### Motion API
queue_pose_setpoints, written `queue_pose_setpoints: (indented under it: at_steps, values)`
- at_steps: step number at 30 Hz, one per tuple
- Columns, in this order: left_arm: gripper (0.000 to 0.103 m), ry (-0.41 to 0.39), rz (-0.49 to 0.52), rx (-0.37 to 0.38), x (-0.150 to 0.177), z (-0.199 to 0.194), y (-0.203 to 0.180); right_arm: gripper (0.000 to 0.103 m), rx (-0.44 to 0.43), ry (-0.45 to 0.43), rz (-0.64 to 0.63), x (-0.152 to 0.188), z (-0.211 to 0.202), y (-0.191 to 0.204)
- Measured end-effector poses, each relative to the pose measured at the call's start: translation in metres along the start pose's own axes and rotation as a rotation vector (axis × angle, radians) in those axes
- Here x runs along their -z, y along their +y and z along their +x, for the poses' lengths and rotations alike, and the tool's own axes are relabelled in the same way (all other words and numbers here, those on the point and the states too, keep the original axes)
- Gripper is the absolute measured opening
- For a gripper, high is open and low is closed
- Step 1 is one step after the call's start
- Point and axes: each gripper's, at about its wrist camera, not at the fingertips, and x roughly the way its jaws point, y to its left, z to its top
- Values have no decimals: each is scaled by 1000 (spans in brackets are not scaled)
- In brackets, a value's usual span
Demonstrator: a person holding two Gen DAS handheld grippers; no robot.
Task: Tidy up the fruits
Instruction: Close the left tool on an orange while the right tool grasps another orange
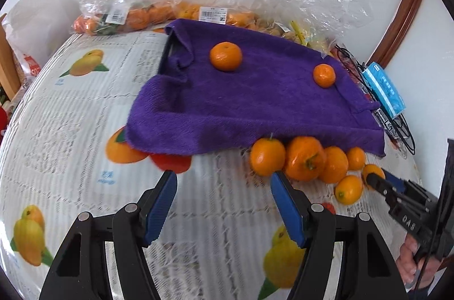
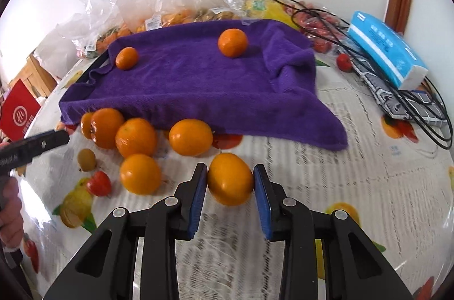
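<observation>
A purple towel (image 1: 249, 104) covers a tray on the table, also in the right wrist view (image 2: 198, 84). Two oranges (image 1: 226, 56) (image 1: 324, 75) rest on it. Several loose oranges (image 1: 303, 158) lie in a cluster at its near edge. My left gripper (image 1: 224, 186) is open and empty above the tablecloth, left of the cluster. My right gripper (image 2: 229, 181) has its pads on both sides of a yellow-orange fruit (image 2: 229, 179). The same gripper shows at the cluster's right end in the left wrist view (image 1: 377, 178).
Plastic bags of fruit (image 1: 147, 13) line the back by the wall. A blue tissue pack (image 2: 388, 50), black cables (image 2: 420, 112) and small red fruits (image 2: 344, 61) lie at the right. A small brown fruit (image 2: 86, 159) and a red one (image 2: 98, 183) sit near the cluster.
</observation>
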Motion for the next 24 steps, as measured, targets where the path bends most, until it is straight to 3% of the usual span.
queue_pose_setpoints:
  at_steps: [9,12,15,18,24]
  values:
    - [64,10,23,17,-8,22,-18,33,25,-17,-24,6,7,-4]
    - [51,23,10,53,-9,26,-20,35,35,-16,-37,5,9,-1]
    - [31,39,52,56,-7,30,-29,36,42,-15,-51,4,11,3]
    - [31,26,84,28,-3,28,-33,36,44,-15,-54,4,10,3]
    - [38,24,41,26,-9,32,-30,40,32,-14,-57,4,11,3]
